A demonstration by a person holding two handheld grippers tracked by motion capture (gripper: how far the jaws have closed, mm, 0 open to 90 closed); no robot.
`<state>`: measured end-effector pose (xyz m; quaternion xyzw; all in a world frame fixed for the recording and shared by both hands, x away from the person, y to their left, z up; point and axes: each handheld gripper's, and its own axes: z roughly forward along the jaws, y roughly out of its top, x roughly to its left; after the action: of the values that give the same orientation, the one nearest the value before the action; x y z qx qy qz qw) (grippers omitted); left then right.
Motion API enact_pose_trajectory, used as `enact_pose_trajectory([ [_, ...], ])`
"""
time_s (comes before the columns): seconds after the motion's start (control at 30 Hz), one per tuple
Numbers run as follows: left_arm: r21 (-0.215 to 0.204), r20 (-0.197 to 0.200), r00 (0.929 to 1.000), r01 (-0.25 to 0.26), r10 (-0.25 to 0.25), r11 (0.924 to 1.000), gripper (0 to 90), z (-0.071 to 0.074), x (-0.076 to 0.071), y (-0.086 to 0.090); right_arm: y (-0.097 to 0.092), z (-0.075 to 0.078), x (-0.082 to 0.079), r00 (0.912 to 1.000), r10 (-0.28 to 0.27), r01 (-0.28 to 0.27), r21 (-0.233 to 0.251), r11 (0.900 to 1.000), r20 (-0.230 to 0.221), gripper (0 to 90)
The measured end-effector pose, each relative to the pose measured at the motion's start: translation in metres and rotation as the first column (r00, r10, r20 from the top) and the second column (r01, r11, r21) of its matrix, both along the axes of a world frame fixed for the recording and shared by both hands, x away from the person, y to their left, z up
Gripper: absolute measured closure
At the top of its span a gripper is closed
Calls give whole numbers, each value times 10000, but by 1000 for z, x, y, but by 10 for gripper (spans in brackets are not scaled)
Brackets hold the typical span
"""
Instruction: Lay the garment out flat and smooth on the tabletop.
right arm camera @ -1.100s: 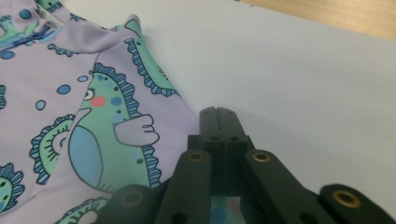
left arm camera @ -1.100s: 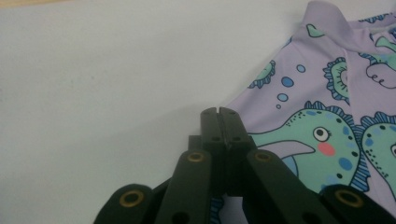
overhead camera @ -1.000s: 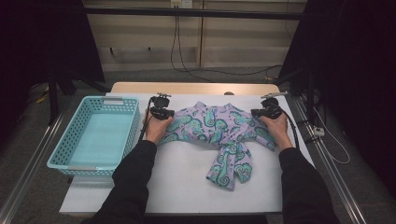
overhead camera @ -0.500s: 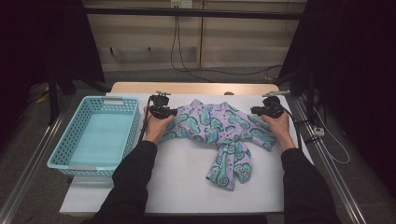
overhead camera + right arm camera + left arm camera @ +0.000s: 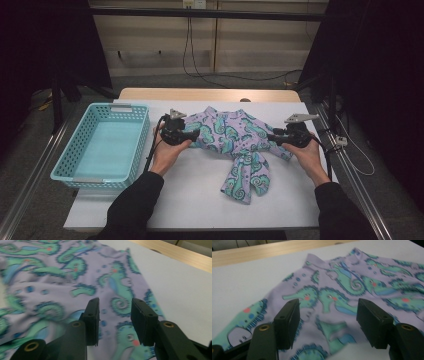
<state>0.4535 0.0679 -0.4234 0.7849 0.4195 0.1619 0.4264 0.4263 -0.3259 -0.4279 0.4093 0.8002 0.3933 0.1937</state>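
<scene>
From my seat at the high view, the turquoise basket (image 5: 102,147) sits at nine o'clock on the table; I see nothing inside it but its bare bottom. At the centre, reaching toward three o'clock, lies the seahorse garment (image 5: 235,140), a lilac cloth printed with teal seahorses, spread flat, with one part trailing down toward six o'clock.

My left gripper (image 5: 192,135) is at the garment's nine o'clock edge. In the left gripper view its jaws stand apart and have just been opening; the cloth lies under and beyond them, with nothing pinched between the pads. My right gripper (image 5: 272,136) is at the garment's three o'clock edge. In the right gripper view its jaws are also parted, less widely, and have just been opening too; the print runs beneath the gap, unclamped.

The white tabletop (image 5: 190,195) has a wooden strip (image 5: 200,94) along its twelve o'clock edge. Beyond that, cables (image 5: 192,55) hang down a pale panelled wall, and dark curtains (image 5: 380,75) stand at both sides.
</scene>
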Motion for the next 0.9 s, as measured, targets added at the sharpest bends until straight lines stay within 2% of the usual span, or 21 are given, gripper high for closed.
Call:
enact_pose_trajectory([
  [0.07,54,96,9994,331,-331,9994,355,2,-13,-2,8,2,-14,9996,269,-269,-85,9996,48,618],
  [0.13,74,155,9978,639,-640,9979,344,4,-26,-5,16,3,-26,9982,600,-600,66,9982,44,638],
  [0.23,-93,118,9944,1051,-1050,9944,341,4,-43,-11,28,0,-42,9950,998,-998,16,9950,-93,653],
  [0.27,-230,1,9921,1257,-1257,9918,343,4,-47,-15,31,-2,-46,9937,1114,-1114,-20,9938,-124,652],
  [0.37,-192,31,9842,1772,-1772,9840,346,3,-59,-30,40,-9,-55,9912,1285,-1289,-95,9916,-319,636],
  [0.43,-28,-13,9762,2170,-2170,9762,339,0,-66,-42,43,-13,-57,9888,1405,-1411,-84,9900,-494,613],
  [0.47,-13,-3,9737,2277,-2277,9737,336,-1,-68,-48,46,-15,-58,9874,1471,-1484,-178,9888,-576,604],
  [0.53,-119,-232,9677,2507,-2509,9680,314,-5,-71,-59,49,-20,-59,9843,1602,-1631,-340,9860,-735,591],
  [0.6,-6,-155,9635,2674,-2673,9636,287,-8,-75,-70,53,-26,-59,9794,1761,-1819,-535,9819,-987,585],
  [0.63,-97,-195,9558,2934,-2935,9559,266,-11,-76,-75,55,-29,-59,9781,1795,-1857,-527,9812,-1054,583],
  [0.67,-47,-238,9489,3148,-3148,9492,253,-13,-78,-80,56,-31,-59,9786,1818,-1872,-509,9810,-965,600],
  [0.73,141,-280,9410,3378,-3373,9411,249,-18,-80,-88,58,-31,-59,9758,1909,-1953,-322,9802,-1065,696],
  [0.8,239,-416,9387,3434,-3423,9389,249,-24,-81,-94,60,-33,-61,9731,2055,-2092,-266,9775,-1039,793],
  [0.87,336,-826,9287,3651,-3614,9304,301,-32,-81,-98,62,-31,-62,9692,2225,-2269,-308,9734,-1060,860],
  [0.9,425,-912,9223,3804,-3756,9238,362,-35,-83,-100,62,-31,-63,9678,2262,-2306,-291,9726,-1106,865],
])
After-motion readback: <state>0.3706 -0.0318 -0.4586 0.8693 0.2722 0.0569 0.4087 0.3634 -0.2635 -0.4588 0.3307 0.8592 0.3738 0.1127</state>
